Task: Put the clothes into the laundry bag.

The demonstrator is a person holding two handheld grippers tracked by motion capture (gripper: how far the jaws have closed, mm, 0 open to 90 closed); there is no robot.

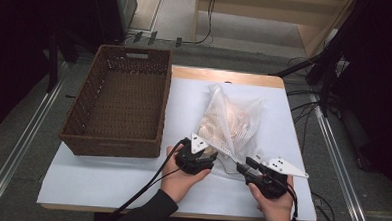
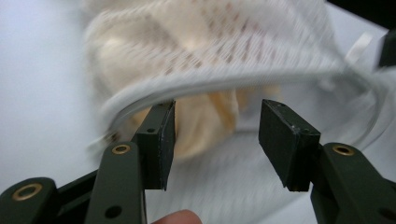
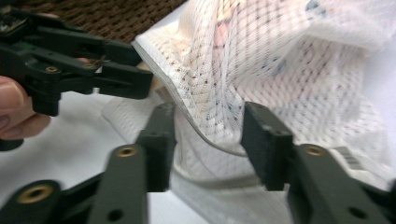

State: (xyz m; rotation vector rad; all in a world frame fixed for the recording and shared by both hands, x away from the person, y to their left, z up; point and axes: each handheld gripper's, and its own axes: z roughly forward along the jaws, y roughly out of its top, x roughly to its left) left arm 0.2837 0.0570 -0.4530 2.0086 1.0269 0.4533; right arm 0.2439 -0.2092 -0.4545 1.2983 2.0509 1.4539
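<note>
Jaws on both grippers stand apart, pressing on nothing: in the left gripper view we see our left gripper (image 2: 215, 140) gaping just under the bound rim of the mesh bag (image 2: 224, 46), the rim arching across above the pads and clear of them, and in the right gripper view our right gripper (image 3: 208, 147) straddles that same edge, mesh hanging between the pads but unpinched. We judge the two are set at either side of the bag's mouth so that the opening can be spread or the bag lifted by its rim. From the high view the bag (image 1: 231, 123) lies on the white table (image 1: 106, 179), mouth toward us, stuffed with pale, peach-coloured things we cannot make out through the netting. Farther left, the wicker basket (image 1: 118, 99) sits on the table's left edge, holding nothing, perhaps the destination.
</note>
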